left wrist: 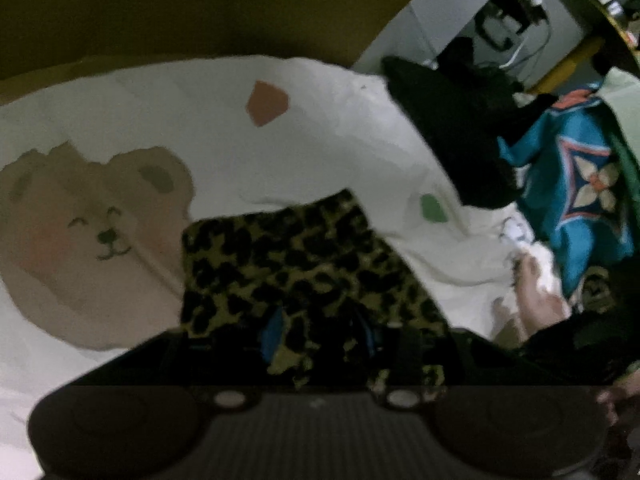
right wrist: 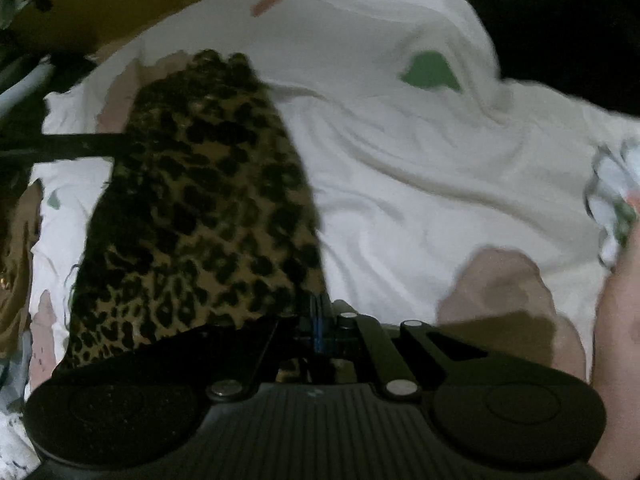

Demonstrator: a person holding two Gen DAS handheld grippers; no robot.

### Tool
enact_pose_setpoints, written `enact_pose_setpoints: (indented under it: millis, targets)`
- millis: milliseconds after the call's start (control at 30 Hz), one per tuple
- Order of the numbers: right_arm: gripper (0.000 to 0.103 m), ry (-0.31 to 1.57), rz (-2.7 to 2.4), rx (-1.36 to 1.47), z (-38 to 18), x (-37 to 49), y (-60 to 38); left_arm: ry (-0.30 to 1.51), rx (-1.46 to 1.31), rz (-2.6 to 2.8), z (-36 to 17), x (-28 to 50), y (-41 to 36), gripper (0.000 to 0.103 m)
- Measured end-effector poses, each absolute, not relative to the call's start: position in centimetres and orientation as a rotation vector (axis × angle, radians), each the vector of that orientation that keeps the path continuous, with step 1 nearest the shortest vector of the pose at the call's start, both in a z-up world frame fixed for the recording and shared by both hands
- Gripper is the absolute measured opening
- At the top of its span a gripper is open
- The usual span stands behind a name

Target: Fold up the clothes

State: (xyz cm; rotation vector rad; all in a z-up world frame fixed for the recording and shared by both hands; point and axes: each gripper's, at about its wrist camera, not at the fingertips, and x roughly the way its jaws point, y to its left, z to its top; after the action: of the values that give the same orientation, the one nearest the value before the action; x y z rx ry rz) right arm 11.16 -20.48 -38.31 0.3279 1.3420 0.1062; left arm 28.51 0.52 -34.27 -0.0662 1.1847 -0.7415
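A leopard-print garment (left wrist: 304, 264) hangs over a white bear-print sheet (left wrist: 280, 152). In the left wrist view its lower edge bunches between the blue pads (left wrist: 272, 336) of my left gripper (left wrist: 322, 336), whose jaws stand partly apart and pinch the cloth. In the right wrist view the same garment (right wrist: 200, 208) stretches from the upper left down to my right gripper (right wrist: 320, 316). There the blue pads are pressed together on the cloth's bottom corner.
A black garment (left wrist: 452, 128) and a teal patterned cloth (left wrist: 576, 184) lie at the sheet's right. A person's hand (left wrist: 532, 292) rests near them, with crumpled white cloth (right wrist: 616, 188) beside it. Brown board (left wrist: 200, 4) stands behind the bed.
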Motion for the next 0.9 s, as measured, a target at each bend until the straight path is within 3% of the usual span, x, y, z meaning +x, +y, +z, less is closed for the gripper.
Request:
enact_pose_setpoints:
  millis: [200, 233, 267, 333, 400, 533, 767, 900]
  targets:
    - [0.001, 1.302, 0.098, 0.391, -38.2, 10.3, -20.6, 1.23, -0.024, -0.734, -36.4, 29.5, -1.3, 0.031]
    - [0.006, 1.289, 0.098, 0.399, -38.1, 10.4, -20.5, 1.236, -0.015, -0.736, -36.7, 29.7, -1.6, 0.031]
    - [0.02, 1.275, 0.098, 0.407, -37.9, 10.6, -20.4, 1.241, -0.005, -0.739, -37.1, 29.8, -1.9, 0.031]
    - [0.03, 1.252, 0.115, 0.414, -37.6, 11.0, -20.0, 1.247, 0.013, -0.745, -37.7, 30.0, -2.4, 0.031]
    - [0.03, 1.248, 0.128, 0.408, -37.6, 11.7, -19.5, 1.249, 0.024, -0.746, -38.1, 30.1, -2.6, 0.029]
    - [0.03, 1.268, 0.145, 0.4, -38.2, 12.7, -18.8, 1.258, 0.03, -0.723, -38.7, 30.6, -1.9, 0.003]
    - [0.03, 1.285, 0.15, 0.409, -39.5, 13.6, -18.0, 1.259, -0.005, -0.721, -39.0, 30.7, -1.2, 0.003]
    - [0.007, 1.292, 0.183, 0.384, -39.2, 13.7, -17.2, 1.26, 0.004, -0.716, -38.9, 30.7, -1.4, 0.003]
